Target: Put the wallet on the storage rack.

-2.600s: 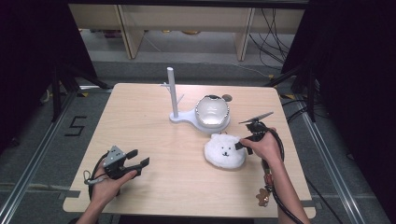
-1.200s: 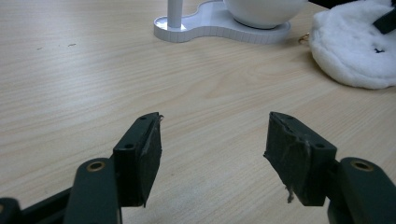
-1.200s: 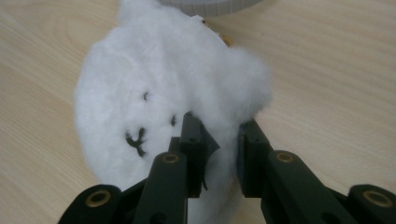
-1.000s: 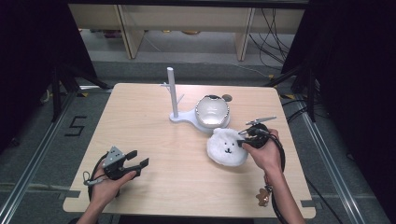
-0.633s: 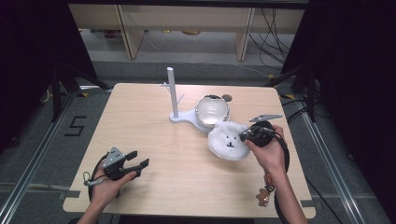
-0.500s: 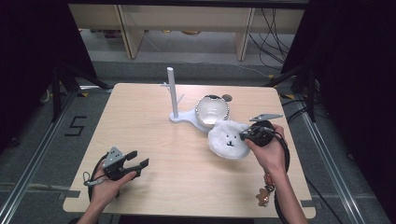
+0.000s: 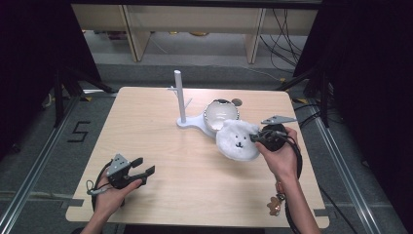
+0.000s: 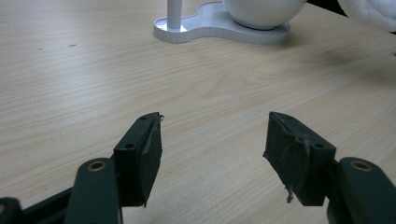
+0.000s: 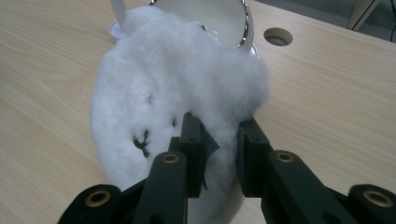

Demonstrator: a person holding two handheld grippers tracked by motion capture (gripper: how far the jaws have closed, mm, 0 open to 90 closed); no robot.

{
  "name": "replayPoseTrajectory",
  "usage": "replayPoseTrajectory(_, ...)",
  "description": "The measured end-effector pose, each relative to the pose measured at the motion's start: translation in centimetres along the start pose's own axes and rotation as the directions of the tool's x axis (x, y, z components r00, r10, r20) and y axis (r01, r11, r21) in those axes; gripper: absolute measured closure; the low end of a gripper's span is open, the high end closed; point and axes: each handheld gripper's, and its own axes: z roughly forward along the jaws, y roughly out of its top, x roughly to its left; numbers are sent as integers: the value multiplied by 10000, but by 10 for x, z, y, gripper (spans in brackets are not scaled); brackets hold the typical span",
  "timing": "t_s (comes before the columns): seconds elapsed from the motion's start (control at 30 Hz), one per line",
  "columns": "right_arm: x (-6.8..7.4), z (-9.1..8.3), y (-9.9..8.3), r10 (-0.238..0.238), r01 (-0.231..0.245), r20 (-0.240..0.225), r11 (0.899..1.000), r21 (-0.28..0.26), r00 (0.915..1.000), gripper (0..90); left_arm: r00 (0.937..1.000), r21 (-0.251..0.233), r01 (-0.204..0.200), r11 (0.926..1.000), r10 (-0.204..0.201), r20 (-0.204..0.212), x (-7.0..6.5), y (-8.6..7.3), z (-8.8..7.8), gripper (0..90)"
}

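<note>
A fluffy white plush cover with a small stitched face [image 7: 237, 140] [image 9: 163, 98] hangs lifted and tilted off the table at the right. My right gripper [image 7: 255, 138] [image 9: 218, 140] is shut on its edge, the fur pinched between both pads. Just behind it a white bowl-shaped shell [image 7: 221, 113] [image 9: 219, 18] rests on a white stand with an upright post [image 7: 179, 95] [image 8: 175, 11]. My left gripper [image 7: 146, 165] [image 8: 212, 149] rests low at the table's front left, jaws open with nothing between them.
The wooden table [image 7: 146, 131] has a round cable hole [image 7: 237, 102] [image 9: 278, 36] behind the shell. A keyring charm [image 7: 273, 204] hangs near the right forearm. Metal rails and dark curtains flank the table; shelving stands behind it.
My right gripper has raised the plush cover off the table and tipped it up toward the shell. The left gripper has stayed put.
</note>
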Motion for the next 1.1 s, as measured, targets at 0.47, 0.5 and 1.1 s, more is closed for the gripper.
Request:
replayPoseTrajectory(0.47, 1, -4, 5, 236, -234, 61, 9992, -324, 9997, 765, 10000, -59, -7, 10000, 7, 19, 1, 0, 0, 357)
replayPoseTrajectory(0.5, 1, -3, 6, 225, -222, 66, 9988, -447, 9997, 765, 10000, -59, 3, 10000, -2, 19, 1, -1, 0, 357)
replayPoseTrajectory(1.1, 2, -8, 19, 113, -72, 351, 9934, -1148, 9993, 765, 10000, 3, -36, 10000, 36, -70, 0, 0, -2, 357)
